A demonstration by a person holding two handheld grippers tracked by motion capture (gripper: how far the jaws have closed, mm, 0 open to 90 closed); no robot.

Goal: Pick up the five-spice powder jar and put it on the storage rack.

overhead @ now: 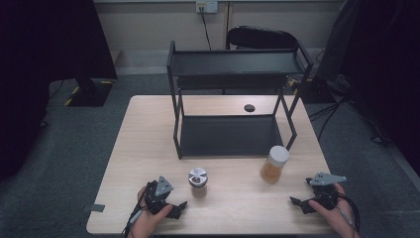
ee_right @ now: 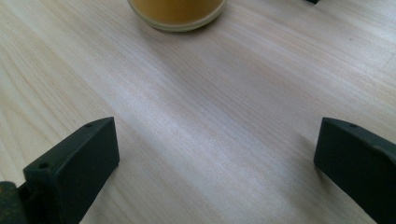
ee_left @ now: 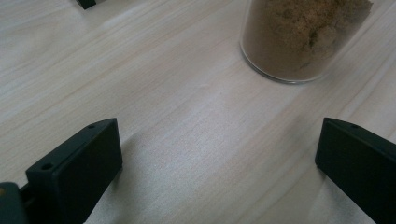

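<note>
Spice jar [overhead: 198,182] stood upright just right of the left hand-held gripper [overhead: 171,208]; jaws spread wide, nothing held, nearer than the right.

Brown spice jar [overhead: 198,182] & white-lidded amber jar [overhead: 275,164], both upright on table.

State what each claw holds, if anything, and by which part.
Nothing is held. The left claw and the right claw are both open, with bare table between their jaws.
</note>
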